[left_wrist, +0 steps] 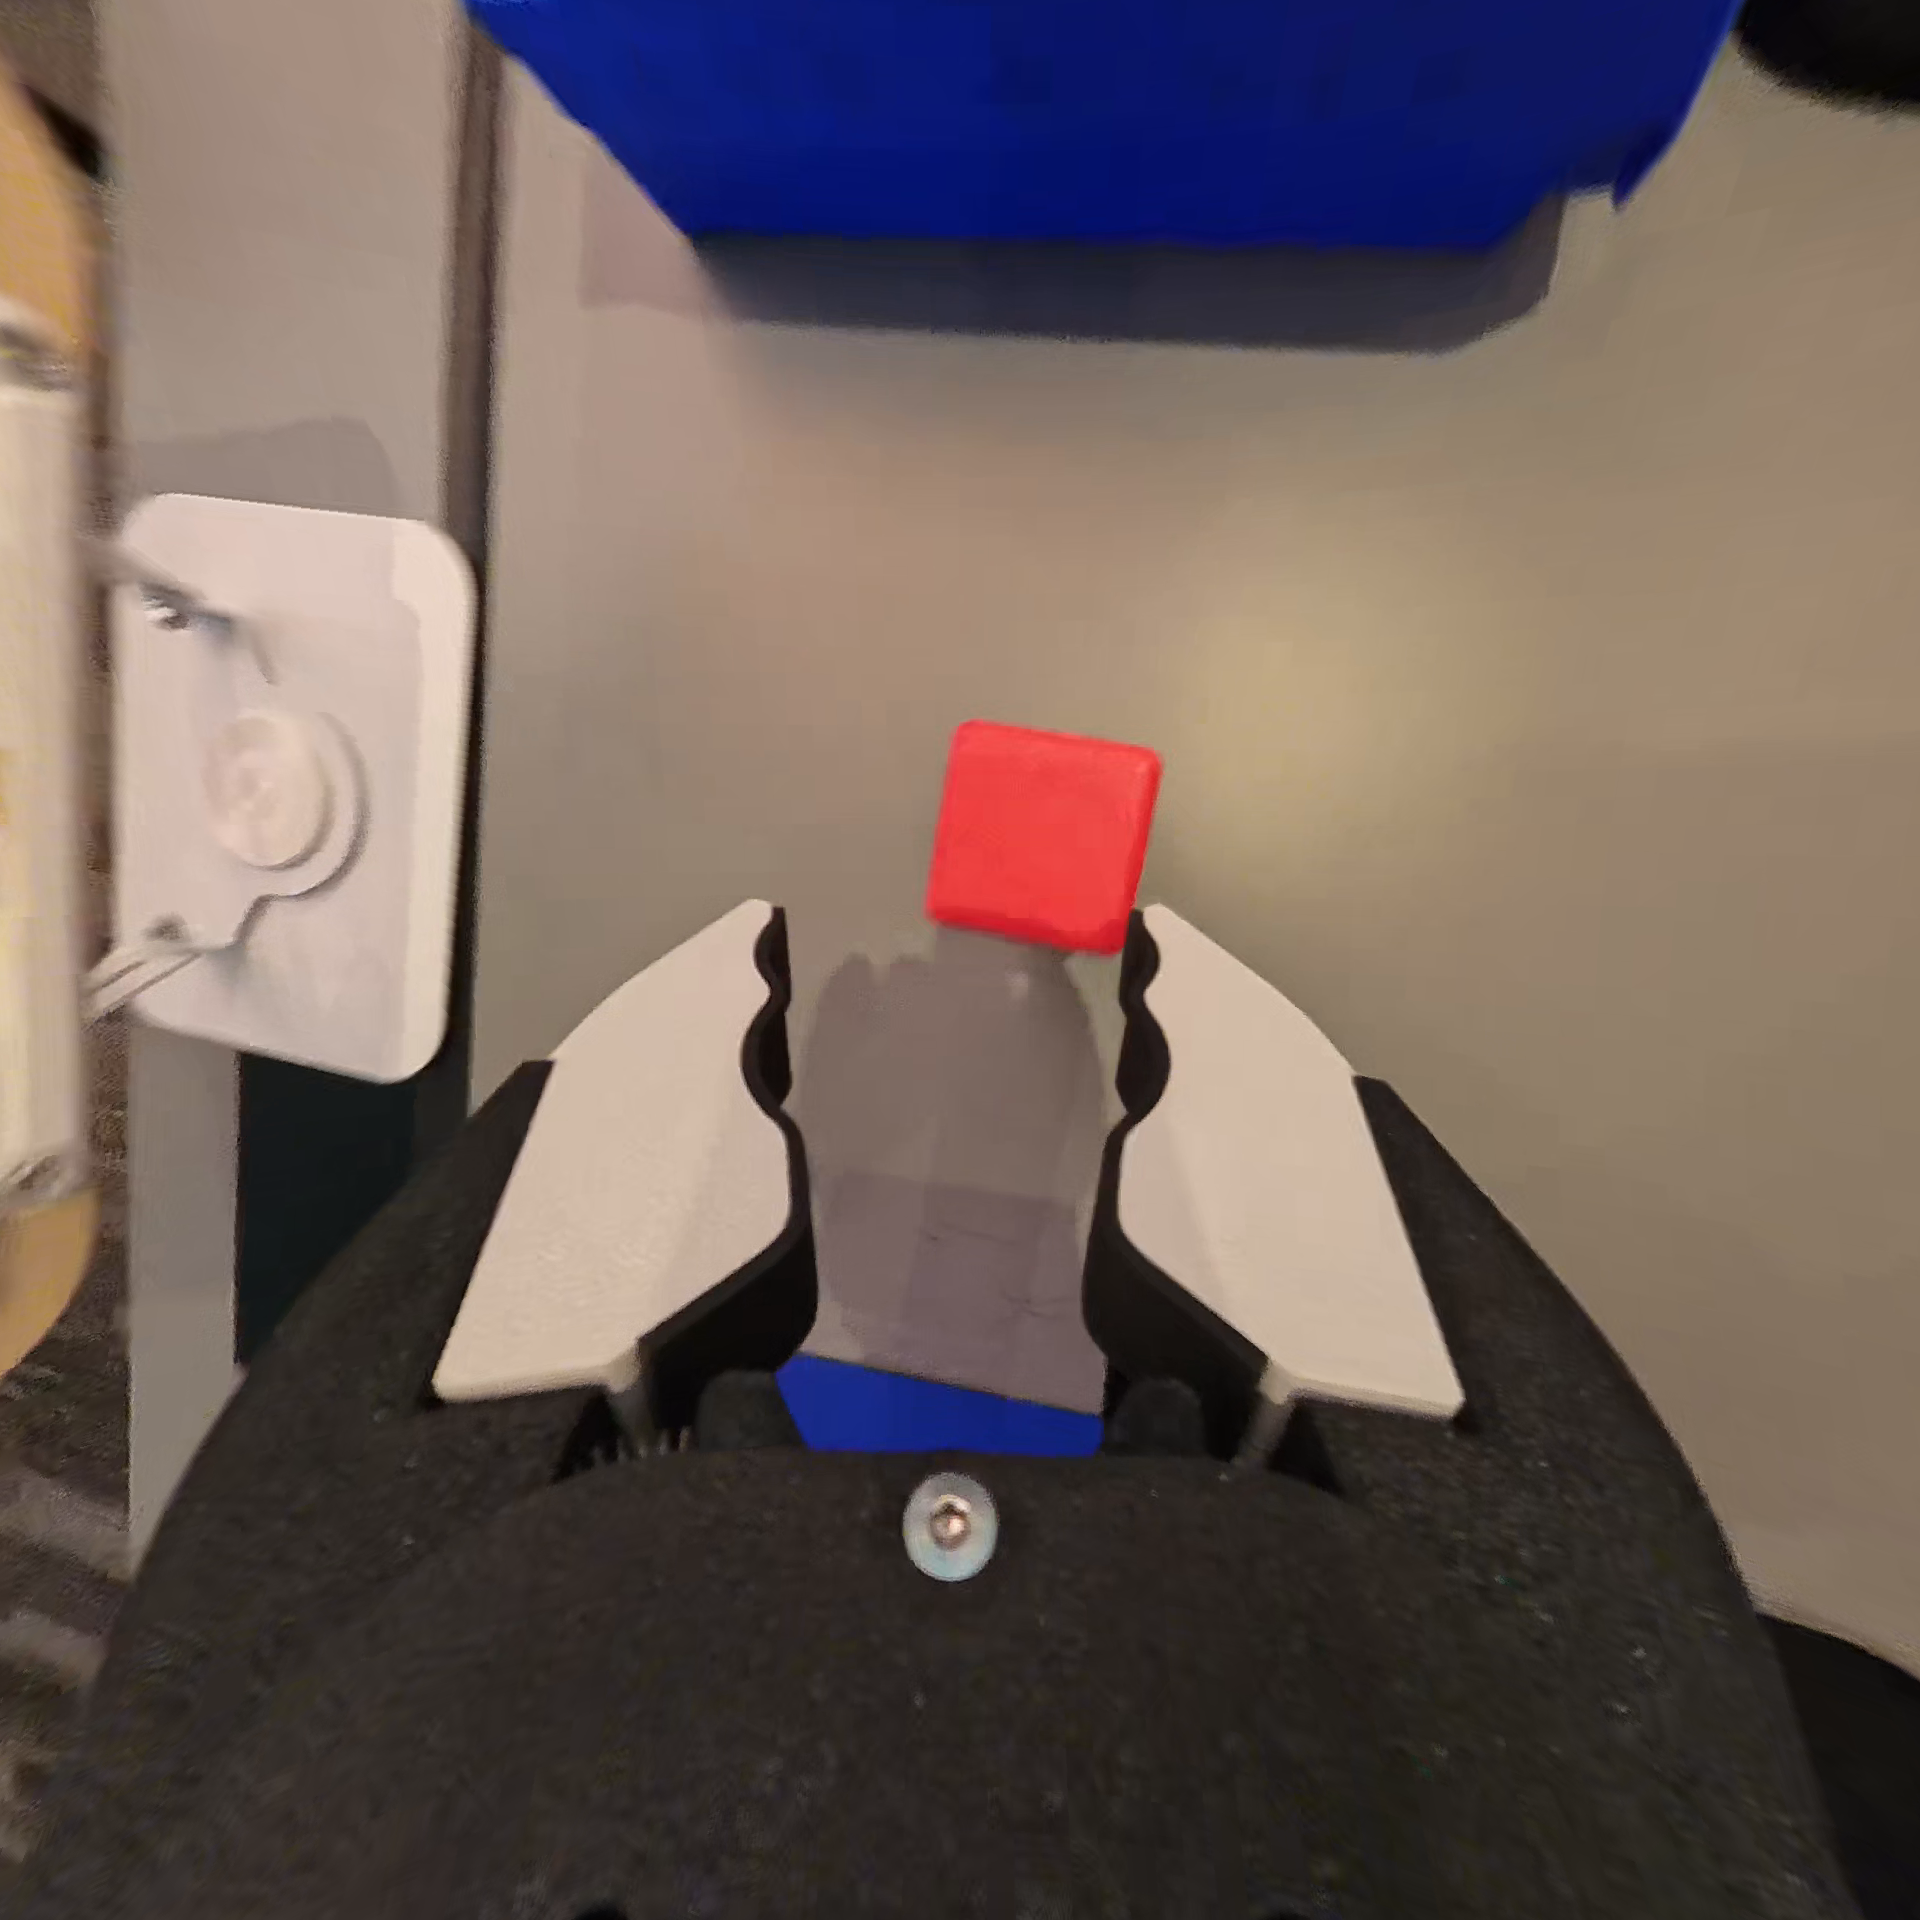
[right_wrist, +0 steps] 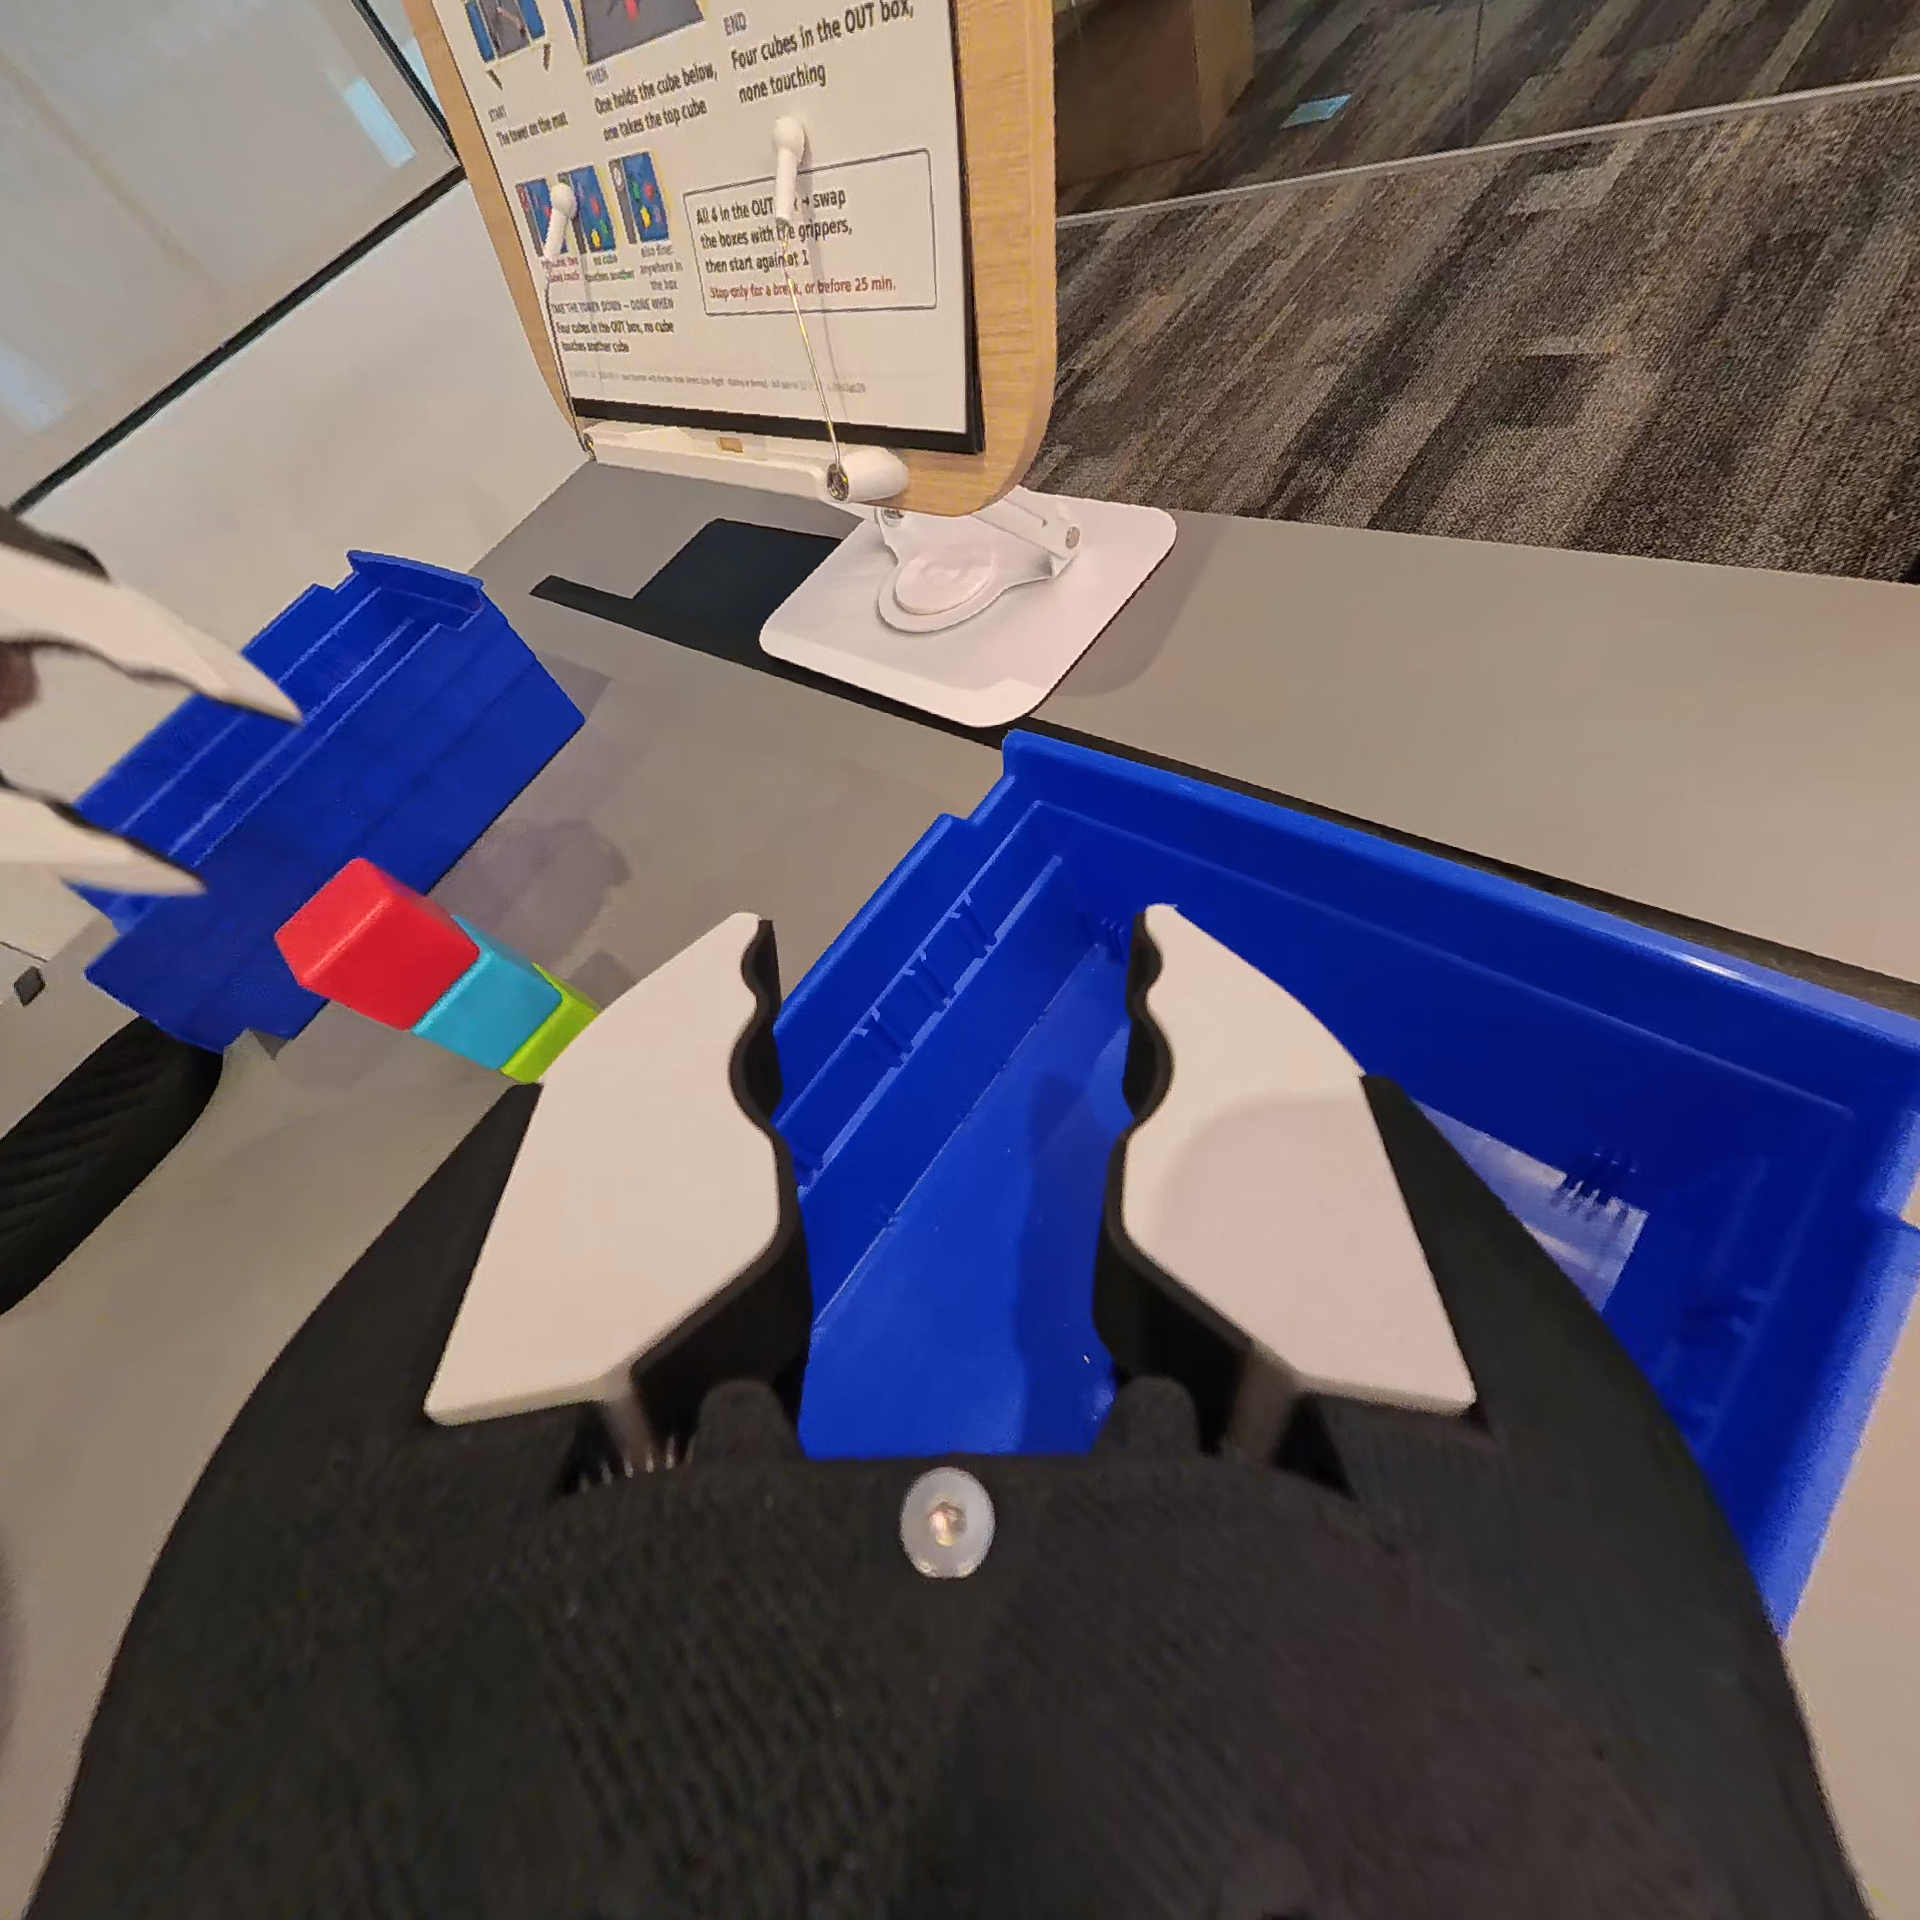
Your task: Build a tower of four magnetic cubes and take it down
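Red cube [right_wrist: 374, 940] tops upright tower [right_wrist: 447, 977]; grippers apart

cubes: 3 [right_wrist: 436, 966] | blue bins: 2 [right_wrist: 1455, 987] | tongs: 2 [right_wrist: 951, 925] | sign stand: 1 [right_wrist: 966, 613]

tower [right_wrist: 431, 971]: top red cube clear, open air above | left of tower: blue bin [right_wrist: 312, 769] crowds close | right of tower: second blue bin [right_wrist: 1455, 1039] near | behind tower: stand base [right_wrist: 966, 613] well apart, bare surface [right_wrist: 748, 790] between
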### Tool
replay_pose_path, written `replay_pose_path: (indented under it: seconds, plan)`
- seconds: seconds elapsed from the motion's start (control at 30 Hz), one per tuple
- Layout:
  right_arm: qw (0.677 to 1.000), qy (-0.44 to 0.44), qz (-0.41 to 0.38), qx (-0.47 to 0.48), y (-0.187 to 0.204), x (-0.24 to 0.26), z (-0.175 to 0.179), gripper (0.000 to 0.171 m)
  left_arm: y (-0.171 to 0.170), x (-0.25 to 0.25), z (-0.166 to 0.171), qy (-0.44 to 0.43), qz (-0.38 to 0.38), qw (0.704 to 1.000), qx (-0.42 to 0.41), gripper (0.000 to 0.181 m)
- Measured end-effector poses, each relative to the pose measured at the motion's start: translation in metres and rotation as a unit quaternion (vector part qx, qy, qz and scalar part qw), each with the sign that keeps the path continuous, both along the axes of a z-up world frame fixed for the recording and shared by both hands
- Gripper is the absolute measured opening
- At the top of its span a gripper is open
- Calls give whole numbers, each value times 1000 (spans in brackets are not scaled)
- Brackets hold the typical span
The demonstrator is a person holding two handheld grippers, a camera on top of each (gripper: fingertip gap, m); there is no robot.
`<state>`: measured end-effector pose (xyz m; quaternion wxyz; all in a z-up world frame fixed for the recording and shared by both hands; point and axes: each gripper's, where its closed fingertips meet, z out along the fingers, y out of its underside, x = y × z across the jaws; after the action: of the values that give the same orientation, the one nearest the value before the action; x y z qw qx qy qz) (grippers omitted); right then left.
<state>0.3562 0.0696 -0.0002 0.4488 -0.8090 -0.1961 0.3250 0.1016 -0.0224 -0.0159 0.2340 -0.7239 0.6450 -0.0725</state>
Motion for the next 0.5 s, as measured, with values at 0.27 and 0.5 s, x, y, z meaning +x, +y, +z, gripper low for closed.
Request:
replay_pose_path:
  seconds: [0.27,0.5]
  plan:
    - [1000,-21,0,-6,0,-4,-6,66,73,-184,32,-7,231,972,29,61]
    - [999,-39,-2,-11,1,-5,-12,66,81,-317,-59,115,345,931,-39,59]
